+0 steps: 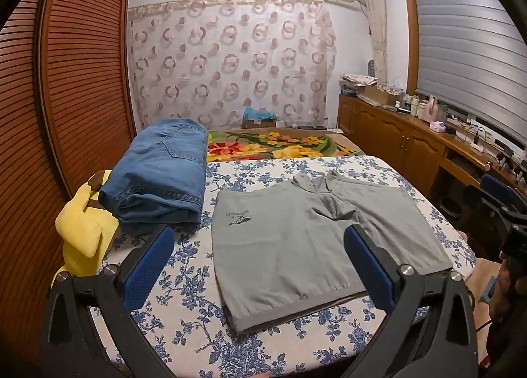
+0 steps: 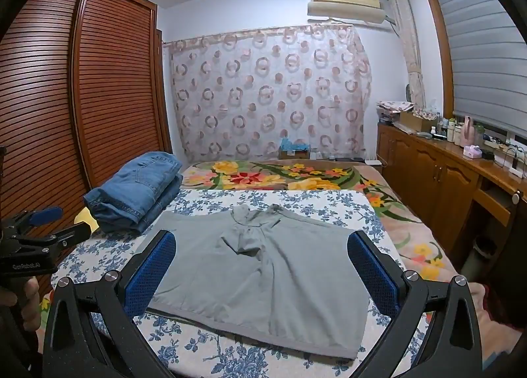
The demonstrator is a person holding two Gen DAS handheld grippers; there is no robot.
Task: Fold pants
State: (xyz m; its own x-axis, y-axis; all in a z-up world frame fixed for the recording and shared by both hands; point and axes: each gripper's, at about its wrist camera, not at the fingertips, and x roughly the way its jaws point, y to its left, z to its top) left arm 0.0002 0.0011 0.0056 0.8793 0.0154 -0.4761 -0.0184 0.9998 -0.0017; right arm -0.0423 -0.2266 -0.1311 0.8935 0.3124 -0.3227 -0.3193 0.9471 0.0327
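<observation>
Two grippers: both seen above the near end of the bed, nothing gripped.
Left gripper point(image 1: 260, 259): jaws spread wide, blue pads apart, nothing between them but air; pointed downward at the near left part of the grey pants. Also seen from the right wrist view at the far left edge point(image 2: 57, 223), held in a hand point(image 2: 19, 295).
Right gripper point(image 2: 262, 269): jaws released and fully apart, no cloth clamped; the grey pants are framed between the two blue pads but not touched as far as can be told.
Grey pants point(image 1: 296, 246): laid flat on the blue-flowered sheet point(image 1: 197, 279), waistband at the near edge, legs directed toward the far end; a crumpled fold is seen around the crotch area. A small dark printed logo is seen on the left leg.
Folded jeans point(image 1: 158, 177): stacked to the left of the grey pants, just beside them, on the same sheet.
Yellow item point(image 1: 82, 229): partly tucked under the jeans at the left bed edge; type cannot be told.
Floral blanket point(image 1: 280, 144): spread over the far part of the bed, beyond the sheet.
Wardrobe point(image 2: 66, 98): slatted wooden doors along the left side.
Cabinet point(image 2: 428, 173): wooden, along the right wall, small bottles on top.
</observation>
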